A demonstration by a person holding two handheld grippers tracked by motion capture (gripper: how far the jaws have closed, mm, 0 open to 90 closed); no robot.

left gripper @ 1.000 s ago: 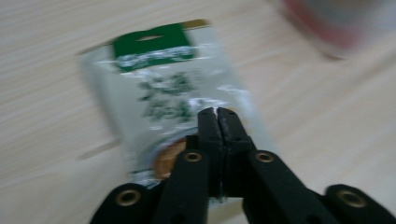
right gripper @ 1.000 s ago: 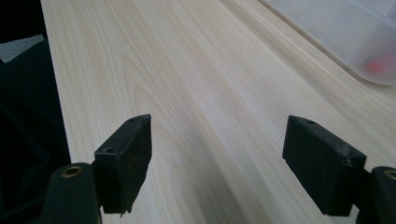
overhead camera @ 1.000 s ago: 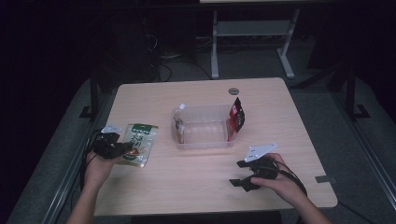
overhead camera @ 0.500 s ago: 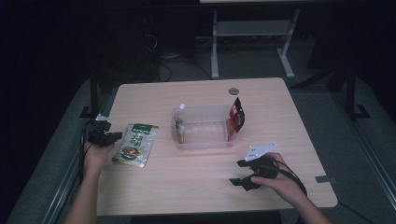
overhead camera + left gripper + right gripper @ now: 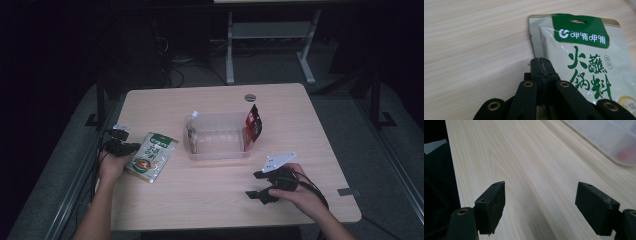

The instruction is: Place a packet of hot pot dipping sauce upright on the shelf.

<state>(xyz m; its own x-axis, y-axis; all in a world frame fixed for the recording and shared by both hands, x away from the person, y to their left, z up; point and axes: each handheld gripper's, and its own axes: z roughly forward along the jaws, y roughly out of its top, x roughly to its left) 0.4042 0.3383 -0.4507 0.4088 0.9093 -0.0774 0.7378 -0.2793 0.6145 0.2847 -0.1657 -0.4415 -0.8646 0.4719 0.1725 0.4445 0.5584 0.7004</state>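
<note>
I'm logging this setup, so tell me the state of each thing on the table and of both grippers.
Green sauce packet: lying flat on the table, sealed, beside the left gripper.
Clear plastic bin: upright, open-topped, pouches leaning inside at each end.
Red pouch: standing on end against the bin's right wall.
Left gripper: fingers shut, nothing between them.
Right gripper: fingers open, resting over bare table.

A: Changes? Left gripper (image 5: pixel 131 147) moved in from the table's left edge to the green sauce packet (image 5: pixel 151 156), lower now.
B: Jaws?
A: Finished closing, pads together at the packet's left edge.
</note>
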